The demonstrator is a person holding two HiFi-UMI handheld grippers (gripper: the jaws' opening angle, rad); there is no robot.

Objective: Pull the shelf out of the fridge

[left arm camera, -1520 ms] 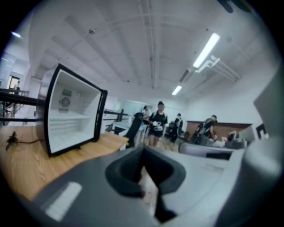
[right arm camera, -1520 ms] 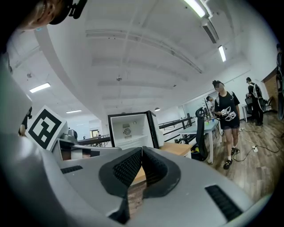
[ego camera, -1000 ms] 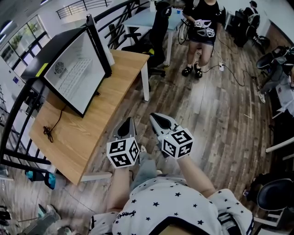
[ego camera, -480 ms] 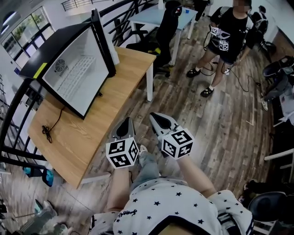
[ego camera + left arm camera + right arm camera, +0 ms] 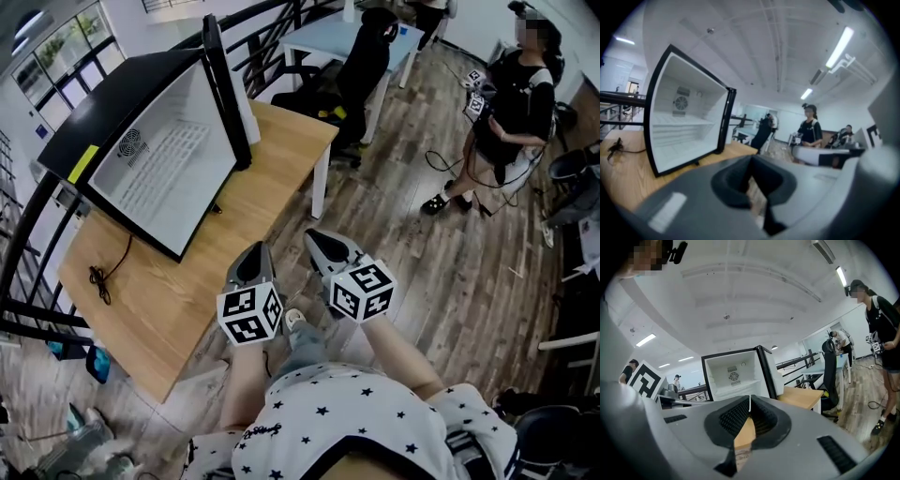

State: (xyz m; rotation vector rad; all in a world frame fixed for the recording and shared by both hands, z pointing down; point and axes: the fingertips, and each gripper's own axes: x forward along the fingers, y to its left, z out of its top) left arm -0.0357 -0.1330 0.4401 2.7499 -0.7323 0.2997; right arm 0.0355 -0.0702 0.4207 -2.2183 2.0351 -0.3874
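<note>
We see a bright room. Long ceiling lights (image 5: 839,47) glow white, and daylight comes in through the windows (image 5: 52,52). The white inside of the fridge (image 5: 159,164) shines. Shadows on the floor (image 5: 441,272) are soft. Both gripper views are round with dark corners, and straight lines bend. In the left gripper view the fingers (image 5: 729,183) look fuzzy.
</note>
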